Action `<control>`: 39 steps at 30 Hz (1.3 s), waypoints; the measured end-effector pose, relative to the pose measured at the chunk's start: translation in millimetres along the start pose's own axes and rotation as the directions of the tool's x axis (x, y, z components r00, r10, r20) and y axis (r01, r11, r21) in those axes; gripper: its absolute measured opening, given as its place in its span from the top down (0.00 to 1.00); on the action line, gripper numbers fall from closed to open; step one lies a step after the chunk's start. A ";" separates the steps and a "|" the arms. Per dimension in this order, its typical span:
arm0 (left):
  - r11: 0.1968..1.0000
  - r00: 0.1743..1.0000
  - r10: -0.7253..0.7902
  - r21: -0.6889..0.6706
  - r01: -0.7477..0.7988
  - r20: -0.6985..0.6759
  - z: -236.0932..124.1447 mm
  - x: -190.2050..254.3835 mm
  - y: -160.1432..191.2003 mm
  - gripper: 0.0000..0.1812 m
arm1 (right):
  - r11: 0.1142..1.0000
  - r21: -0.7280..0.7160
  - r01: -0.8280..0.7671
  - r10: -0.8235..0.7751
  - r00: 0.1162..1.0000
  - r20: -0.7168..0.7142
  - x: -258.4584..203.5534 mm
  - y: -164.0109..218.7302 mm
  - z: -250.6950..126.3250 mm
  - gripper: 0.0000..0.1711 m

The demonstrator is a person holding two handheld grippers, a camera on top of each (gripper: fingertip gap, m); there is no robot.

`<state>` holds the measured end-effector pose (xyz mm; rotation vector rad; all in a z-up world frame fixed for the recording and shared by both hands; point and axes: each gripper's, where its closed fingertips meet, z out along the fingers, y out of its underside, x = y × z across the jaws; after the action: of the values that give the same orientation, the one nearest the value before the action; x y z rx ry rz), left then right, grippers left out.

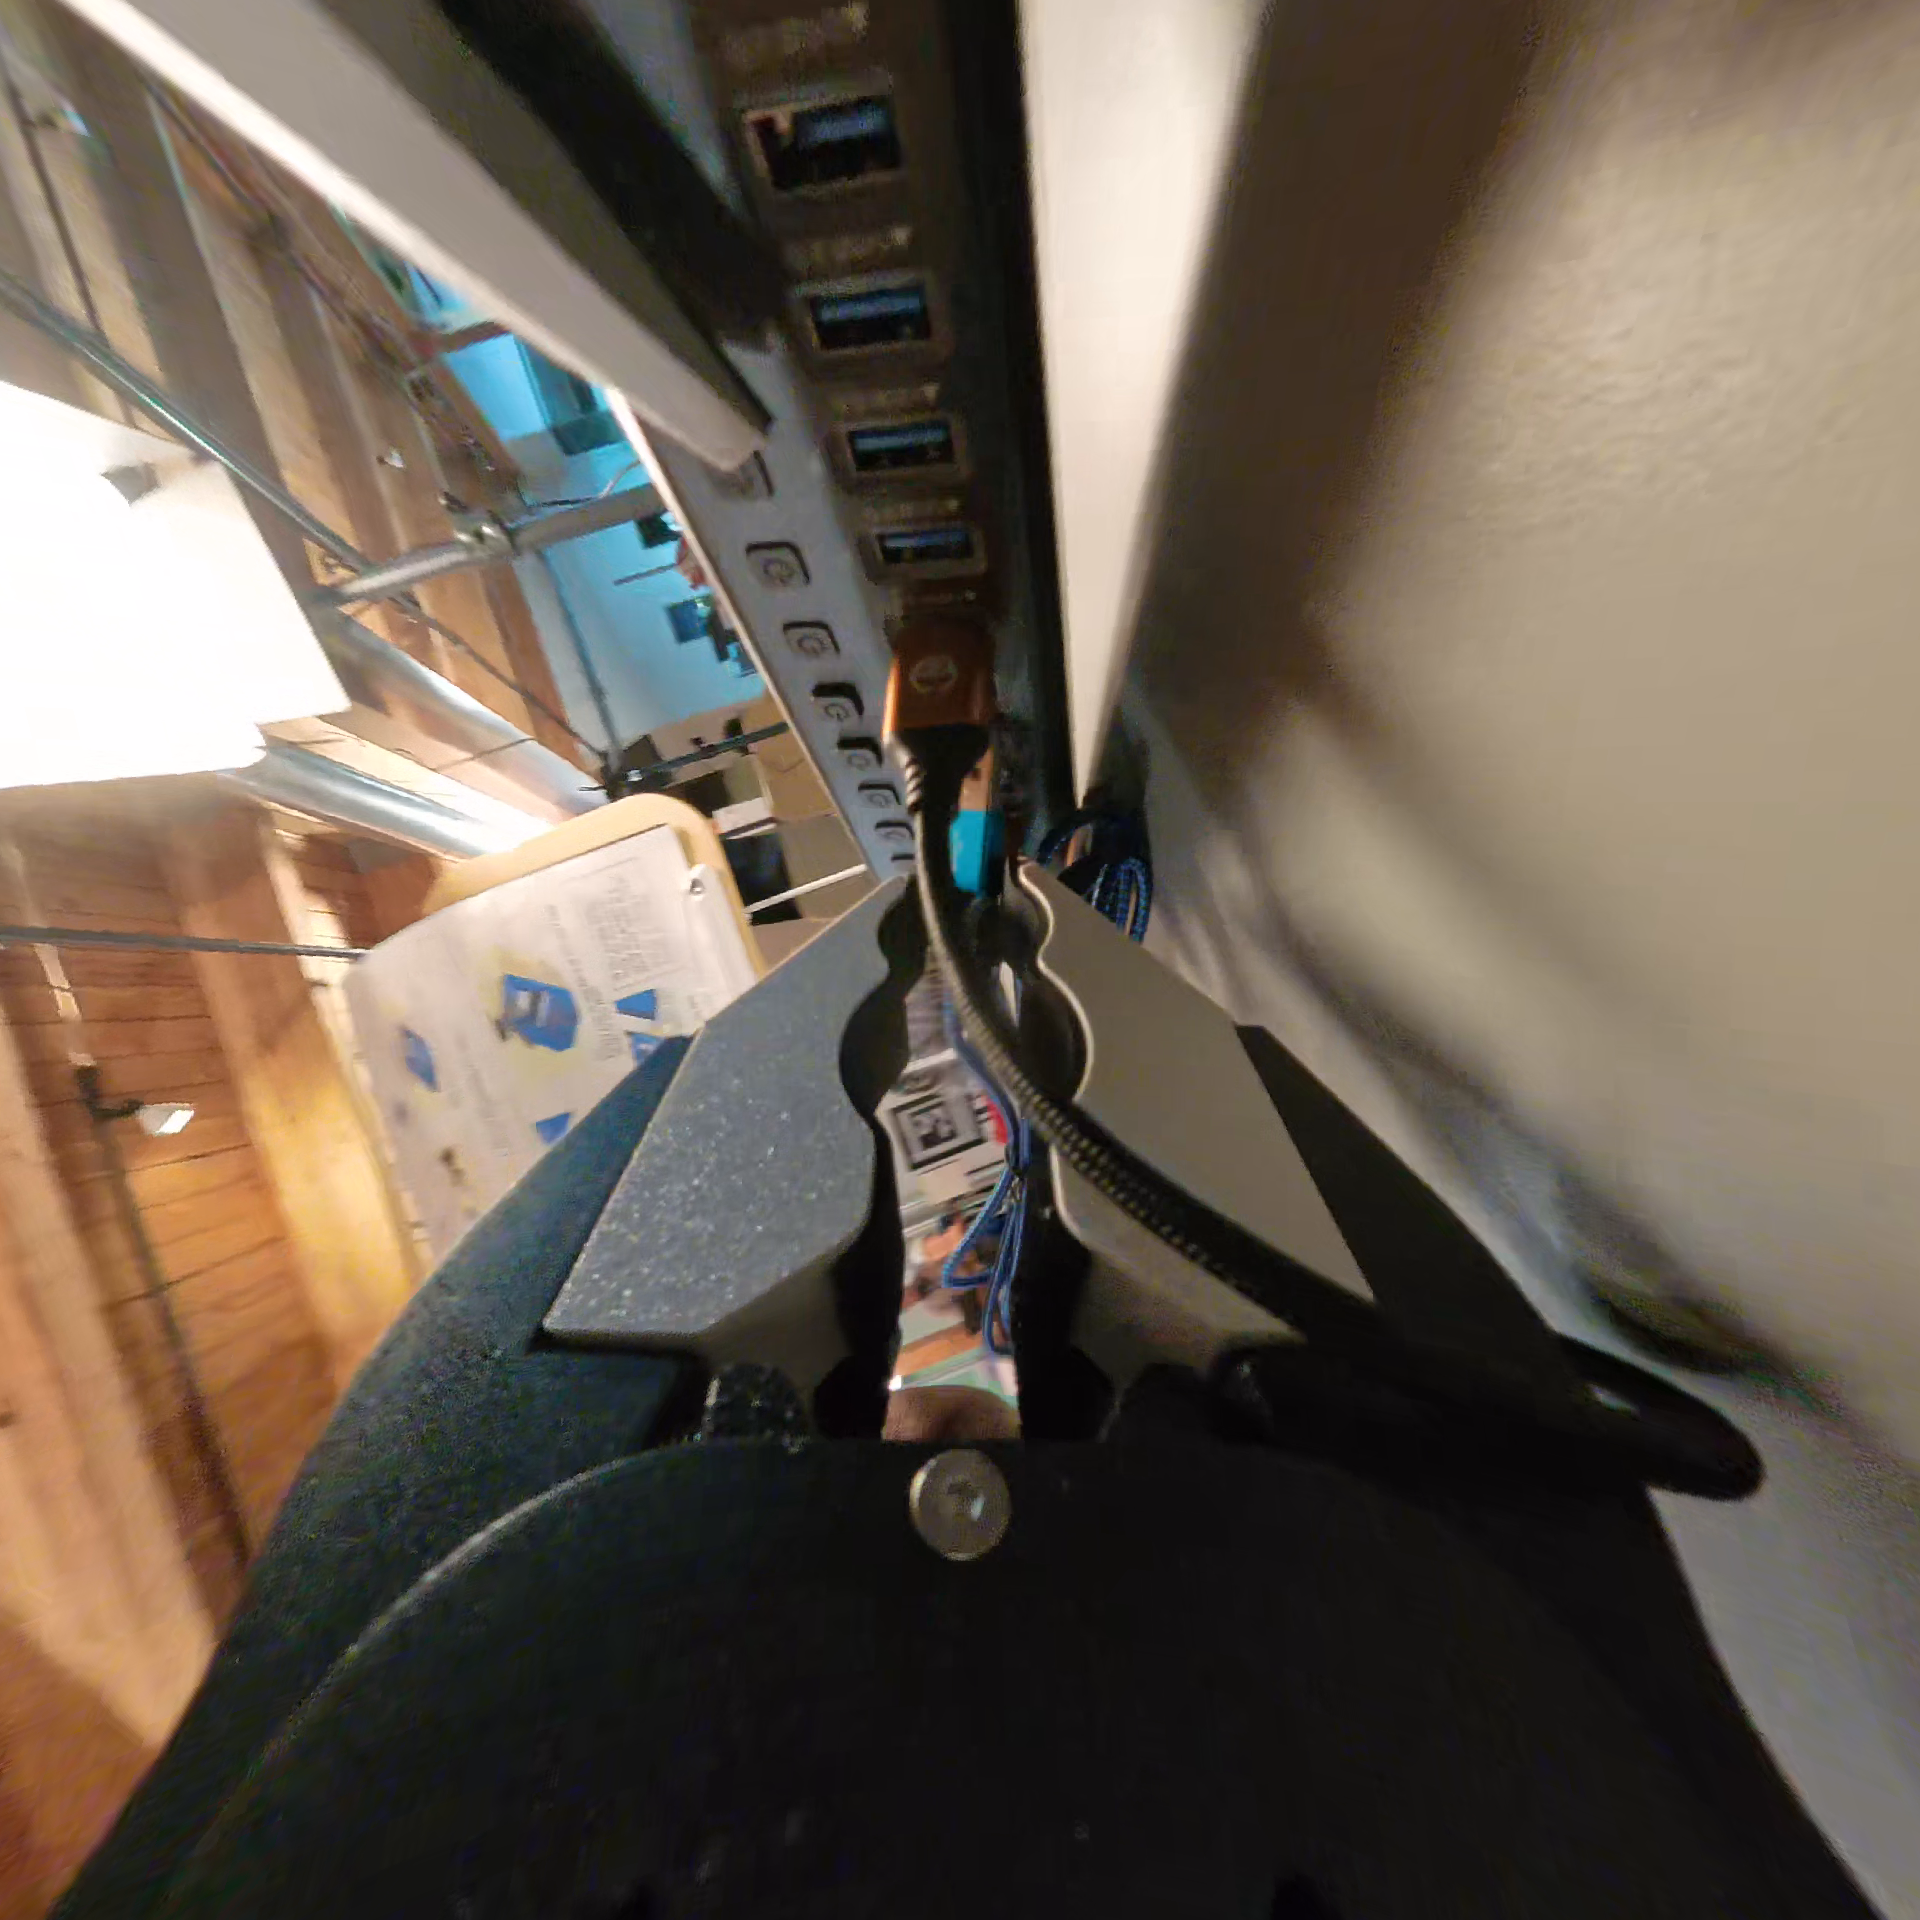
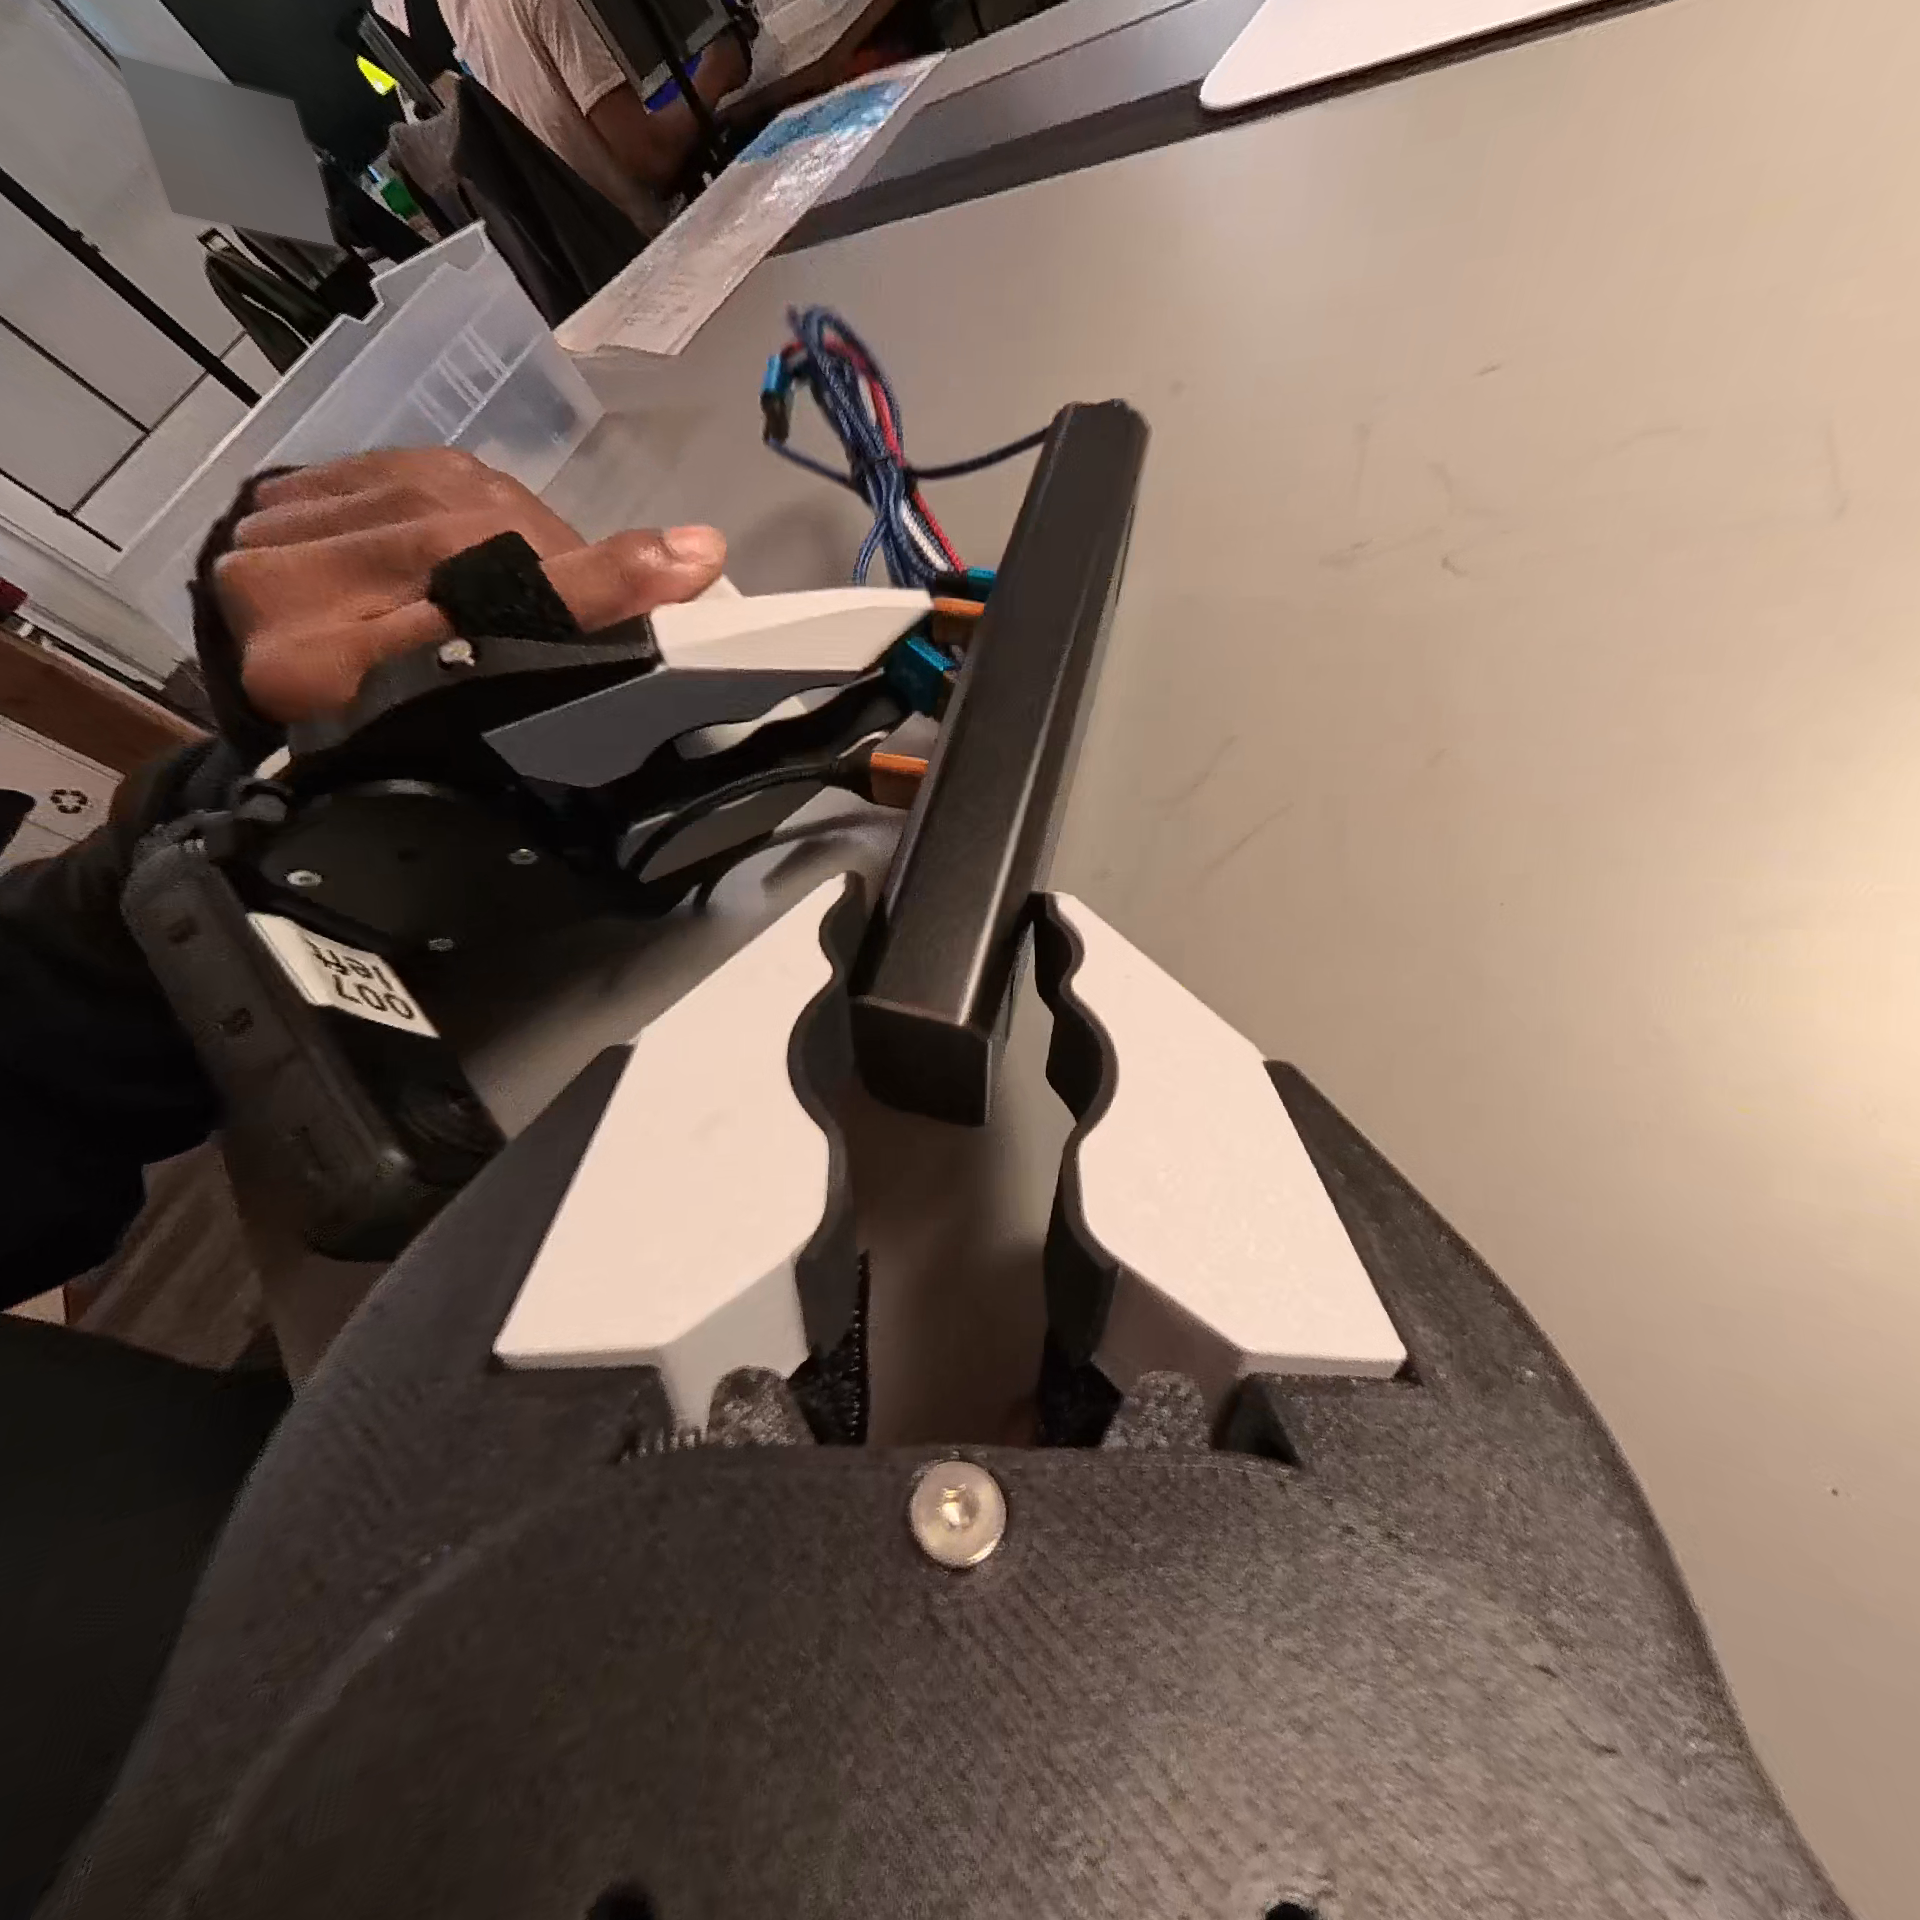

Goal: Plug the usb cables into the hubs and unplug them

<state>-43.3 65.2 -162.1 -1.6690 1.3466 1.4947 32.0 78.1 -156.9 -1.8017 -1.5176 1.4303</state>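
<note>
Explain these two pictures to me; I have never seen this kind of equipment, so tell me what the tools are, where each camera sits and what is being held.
No robot here: a person holds a two-finger clamp tool in each hand, and each tool carries a camera looking forward along its fingers.

The right wrist view shows the right gripper closed on the near end of a long black USB hub, steadying it above a pale table. Farther off, the person's hand works the left gripper at the hub's side, among blue and orange plugs.

The left wrist view shows the hub's row of ports, an orange plug seated, and a blue plug at the fingertips. Whether it is gripped is unclear.
</note>
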 end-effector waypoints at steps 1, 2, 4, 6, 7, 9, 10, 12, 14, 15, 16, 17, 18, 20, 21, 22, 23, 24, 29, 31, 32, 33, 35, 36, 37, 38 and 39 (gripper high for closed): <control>0.999 0.999 -0.043 0.022 0.043 -0.006 -0.6 -0.9 -0.9 0.90 | 1.000 0.004 -0.005 0.005 1.000 0.008 0.8 -1.4 -0.2 0.82; 0.996 0.997 -0.081 0.038 0.082 -0.016 -1.4 -1.7 -1.0 0.89 | 1.000 0.005 -0.008 0.008 1.000 0.015 1.2 -2.0 -0.2 0.82; 0.984 0.985 -0.167 0.058 0.170 -0.052 -2.5 -2.4 0.9 0.86 | 1.000 0.003 -0.016 0.016 1.000 0.024 1.5 -2.2 -0.1 0.82; 0.957 0.958 -0.262 0.096 0.274 -0.119 -5.4 -1.6 -0.1 0.83 | 1.000 0.002 -0.019 0.019 0.999 0.029 1.5 -2.0 -0.1 0.82; 0.938 0.937 -0.307 0.115 0.328 -0.168 -7.5 0.3 -1.0 0.82 | 1.000 0.000 -0.019 0.019 0.999 0.031 1.4 -1.8 0.1 0.82; 0.898 0.890 -0.376 0.133 0.419 -0.259 -11.9 4.4 -0.6 0.80 | 1.000 -0.003 -0.021 0.021 0.999 0.037 0.8 -1.5 0.3 0.82; 0.876 0.864 -0.413 0.133 0.463 -0.288 -13.5 4.6 1.0 0.78 | 1.000 -0.005 -0.020 0.020 0.999 0.040 0.4 -1.3 0.4 0.82; 0.840 0.816 -0.456 0.130 0.526 -0.354 -17.4 7.1 3.8 0.77 | 1.000 -0.007 -0.018 0.018 0.999 0.045 -0.6 -1.0 0.6 0.82; 0.801 0.771 -0.488 0.140 0.581 -0.409 -22.7 6.3 4.8 0.77 | 1.000 -0.010 -0.015 0.015 0.999 0.051 -1.6 -0.6 1.0 0.82; 0.778 0.743 -0.502 0.144 0.612 -0.444 -26.4 5.5 4.6 0.77 | 1.000 -0.011 -0.013 0.013 0.999 0.053 -2.0 -0.5 0.9 0.82; 0.753 0.714 -0.517 0.145 0.642 -0.472 -29.7 3.0 5.0 0.77 | 1.000 -0.011 -0.012 0.012 0.998 0.054 -2.3 -0.5 1.1 0.82; 0.728 0.684 -0.527 0.146 0.669 -0.504 -33.7 0.2 5.2 0.77 | 1.000 -0.011 -0.011 0.012 0.998 0.056 -2.5 -0.4 1.0 0.82; 0.701 0.653 -0.535 0.149 0.697 -0.536 -37.9 -3.7 5.2 0.76 | 1.000 -0.012 -0.010 0.011 0.998 0.057 -2.8 -0.4 1.1 0.82; 0.646 0.578 -0.537 0.142 0.750 -0.614 -46.0 -11.1 3.2 0.76 | 1.000 -0.012 -0.004 0.004 0.998 0.059 -3.4 -0.6 1.2 0.82; 0.623 0.536 -0.519 0.135 0.770 -0.666 -50.5 -12.8 -0.1 0.77 | 1.000 -0.010 0.005 -0.005 0.998 0.058 -3.9 -0.9 1.3 0.82; 0.608 0.500 -0.495 0.127 0.783 -0.711 -53.4 -14.1 -3.3 0.77 | 1.000 -0.009 0.018 -0.017 0.998 0.057 -4.5 -1.2 1.4 0.82; 0.604 0.471 -0.470 0.117 0.788 -0.747 -54.0 -14.7 -5.9 0.77 | 0.999 -0.009 0.033 -0.032 0.998 0.053 -5.1 -1.3 1.6 0.82; 0.609 0.445 -0.447 0.100 0.786 -0.776 -52.3 -14.0 -7.5 0.77 | 0.999 -0.009 0.048 -0.048 0.998 0.049 -5.8 -1.4 1.8 0.82; 0.744 0.352 -0.318 -0.002 0.668 -0.880 -43.3 3.7 -7.1 0.79 | 0.995 -0.005 0.102 -0.102 0.994 0.032 -8.1 -1.8 2.0 0.82; 0.771 0.307 -0.276 -0.019 0.636 -0.911 -44.7 5.8 -10.1 0.80 | 0.994 -0.006 0.109 -0.109 0.994 0.030 -8.3 -1.7 2.2 0.82; 0.784 0.284 -0.265 -0.035 0.620 -0.922 -44.5 7.0 -10.8 0.81 | 0.994 -0.005 0.112 -0.112 0.993 0.030 -8.4 -1.8 2.2 0.82; 0.795 0.263 -0.266 -0.057 0.604 -0.927 -42.9 8.4 -10.4 0.81 | 0.993 -0.005 0.116 -0.115 0.993 0.029 -8.4 -2.0 2.4 0.82; 0.821 0.238 -0.276 -0.100 0.562 -0.931 -38.6 12.7 -7.8 0.82 | 0.992 -0.008 0.122 -0.122 0.992 0.030 -9.1 -1.6 2.6 0.82; 0.836 0.235 -0.281 -0.117 0.536 -0.930 -36.2 15.4 -5.8 0.82 | 0.992 -0.009 0.128 -0.127 0.991 0.030 -9.4 -1.5 2.8 0.82; 0.853 0.232 -0.281 -0.132 0.505 -0.931 -35.2 18.8 -3.5 0.83 | 0.991 -0.010 0.134 -0.133 0.991 0.029 -9.9 -1.3 3.0 0.82; 0.863 0.227 -0.272 -0.134 0.486 -0.935 -36.2 20.7 -3.9 0.83 | 0.990 -0.011 0.139 -0.138 0.990 0.029 -10.1 -1.2 3.2 0.82; 0.876 0.228 -0.260 -0.130 0.464 -0.938 -37.4 22.8 -4.0 0.83 | 0.990 -0.010 0.143 -0.142 0.989 0.028 -10.2 -1.5 3.3 0.82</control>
<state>-26.3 26.7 -174.9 -2.6337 1.3095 -0.0880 29.5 68.6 -152.5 -1.6502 -1.6359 1.3849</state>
